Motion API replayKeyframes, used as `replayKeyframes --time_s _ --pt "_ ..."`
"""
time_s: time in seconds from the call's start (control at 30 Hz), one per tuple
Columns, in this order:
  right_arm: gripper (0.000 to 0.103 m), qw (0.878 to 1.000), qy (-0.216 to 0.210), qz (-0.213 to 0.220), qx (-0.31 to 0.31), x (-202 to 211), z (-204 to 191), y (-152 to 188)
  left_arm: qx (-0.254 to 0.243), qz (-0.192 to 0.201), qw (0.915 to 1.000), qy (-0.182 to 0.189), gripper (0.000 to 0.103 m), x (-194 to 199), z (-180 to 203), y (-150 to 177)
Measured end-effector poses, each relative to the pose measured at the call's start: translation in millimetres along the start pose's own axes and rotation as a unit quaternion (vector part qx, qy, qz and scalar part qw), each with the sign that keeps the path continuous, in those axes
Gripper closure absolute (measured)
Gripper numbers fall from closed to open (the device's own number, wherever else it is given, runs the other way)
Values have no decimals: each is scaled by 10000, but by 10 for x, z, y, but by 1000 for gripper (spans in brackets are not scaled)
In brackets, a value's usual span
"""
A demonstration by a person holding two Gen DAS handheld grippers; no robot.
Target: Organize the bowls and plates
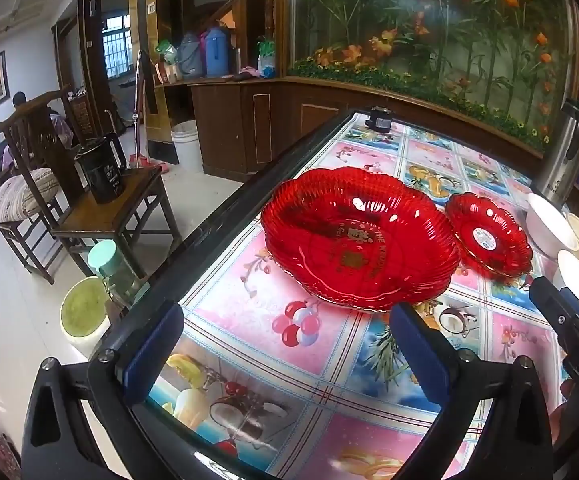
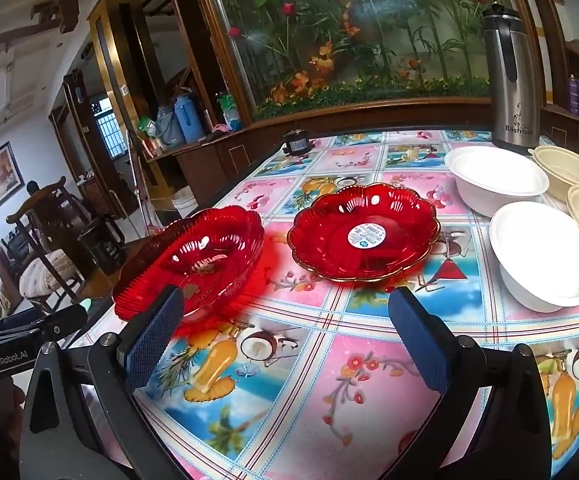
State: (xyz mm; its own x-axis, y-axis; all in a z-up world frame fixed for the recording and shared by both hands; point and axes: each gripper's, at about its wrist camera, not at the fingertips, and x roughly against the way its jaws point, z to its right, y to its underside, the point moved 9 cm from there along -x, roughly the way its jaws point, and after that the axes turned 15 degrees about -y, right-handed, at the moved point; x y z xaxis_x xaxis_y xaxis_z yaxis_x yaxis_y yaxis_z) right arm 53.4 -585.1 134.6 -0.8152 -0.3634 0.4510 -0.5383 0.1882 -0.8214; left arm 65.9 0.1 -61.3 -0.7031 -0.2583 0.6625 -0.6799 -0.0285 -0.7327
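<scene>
I have both grippers above the near edge of the table (image 2: 369, 400), which is covered with a fruit-and-flower patterned cloth under glass. The left gripper (image 1: 289, 344) has its jaws spread fully apart with nothing between the blue pads; only the cloth shows in the gap. The right gripper (image 2: 289, 336) is likewise wide open and empty. The large red scalloped plate (image 1: 359, 236) sits near the table's left edge, just ahead of the left gripper. The small red scalloped plate (image 2: 363, 232), with a round white sticker at its centre, lies just to the right of the large one, apart from it. To the right of that I see two white bowls (image 2: 543, 258), one behind the other, and further right two cream basket-weave bowls (image 2: 569, 168) at the table's right edge. A stainless-steel thermos (image 2: 511, 80) stands behind the bowls at the far edge.
</scene>
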Motion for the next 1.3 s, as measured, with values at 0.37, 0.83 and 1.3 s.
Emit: replayKeyframes --time_s 0.37,0.83,1.3 --pt "0 9979 -518 -307 -245 -306 10 -550 159 -346 9992 92 0 -234 -157 -152" --pt "0 9952 -492 -565 -626 -1119 -129 -554 1299 -1027 9838 691 0 -839 -365 -427" --pt "0 9670 -1486 -1115 -1743 -1660 71 -413 1064 -1755 9766 639 1 -1083 -77 -280"
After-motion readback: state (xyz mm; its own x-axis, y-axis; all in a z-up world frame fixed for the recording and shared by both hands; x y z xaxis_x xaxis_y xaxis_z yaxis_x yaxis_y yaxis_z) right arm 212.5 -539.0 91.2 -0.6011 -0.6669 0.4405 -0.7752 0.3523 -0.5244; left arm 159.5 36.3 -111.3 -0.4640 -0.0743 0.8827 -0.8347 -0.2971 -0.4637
